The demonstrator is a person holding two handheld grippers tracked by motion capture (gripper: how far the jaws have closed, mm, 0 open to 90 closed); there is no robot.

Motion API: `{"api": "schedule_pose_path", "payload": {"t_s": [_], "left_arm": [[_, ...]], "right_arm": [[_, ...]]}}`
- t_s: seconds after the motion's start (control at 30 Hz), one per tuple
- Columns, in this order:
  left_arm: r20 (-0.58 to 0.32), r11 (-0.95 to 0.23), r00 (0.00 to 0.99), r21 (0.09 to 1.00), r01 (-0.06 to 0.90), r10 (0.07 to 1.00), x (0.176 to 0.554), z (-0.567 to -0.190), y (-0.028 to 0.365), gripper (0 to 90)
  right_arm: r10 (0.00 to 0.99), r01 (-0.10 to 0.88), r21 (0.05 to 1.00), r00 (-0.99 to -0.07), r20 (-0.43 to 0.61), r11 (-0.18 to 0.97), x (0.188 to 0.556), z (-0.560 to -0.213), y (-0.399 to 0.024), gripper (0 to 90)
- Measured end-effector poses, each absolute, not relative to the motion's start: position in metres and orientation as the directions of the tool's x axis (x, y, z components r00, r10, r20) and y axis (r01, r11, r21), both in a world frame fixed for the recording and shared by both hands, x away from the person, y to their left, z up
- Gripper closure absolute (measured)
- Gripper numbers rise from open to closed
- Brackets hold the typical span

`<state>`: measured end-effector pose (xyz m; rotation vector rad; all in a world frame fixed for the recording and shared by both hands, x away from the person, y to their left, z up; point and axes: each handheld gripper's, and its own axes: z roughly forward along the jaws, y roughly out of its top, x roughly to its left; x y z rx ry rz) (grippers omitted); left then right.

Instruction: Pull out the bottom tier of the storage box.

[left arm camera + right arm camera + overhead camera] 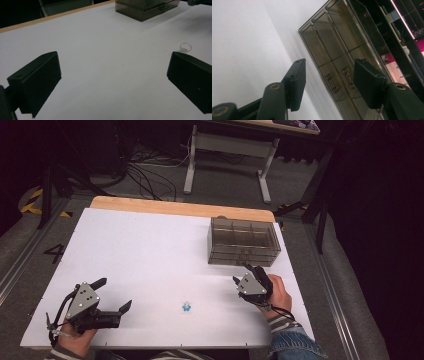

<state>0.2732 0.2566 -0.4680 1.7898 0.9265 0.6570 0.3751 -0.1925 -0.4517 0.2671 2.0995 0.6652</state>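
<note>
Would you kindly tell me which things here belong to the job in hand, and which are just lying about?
In the job:
- smoky drawer box, handles between the right claw's open jaws
- right claw

Lying about:
- small blue-white piece
- left claw, open, idle
- floor cables

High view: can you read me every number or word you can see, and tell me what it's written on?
"4": a dark number marked on the grey floor, just left of the white table.
Nothing can be read on the smoky clear drawer box or on the small blue thing.
</note>
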Motion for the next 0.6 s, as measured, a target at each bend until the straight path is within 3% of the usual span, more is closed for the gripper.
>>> {"api": "schedule_pose_path", "payload": {"t_s": [0.27,0.6], "left_arm": [[0.026,-0.232,0.563,0.926,0.297,0.826,0.2731,-0.4680,0.2566,0.0],[0.030,-0.236,0.564,0.925,0.297,0.825,0.2733,-0.4680,0.2565,0.0]], "right_arm": [[0.345,-0.101,0.460,-0.526,-0.777,0.882,0.3747,-0.4560,-0.1882,47.4],[0.330,-0.108,0.432,-0.491,-0.806,0.895,0.3745,-0.4589,-0.1870,49.0]]}}
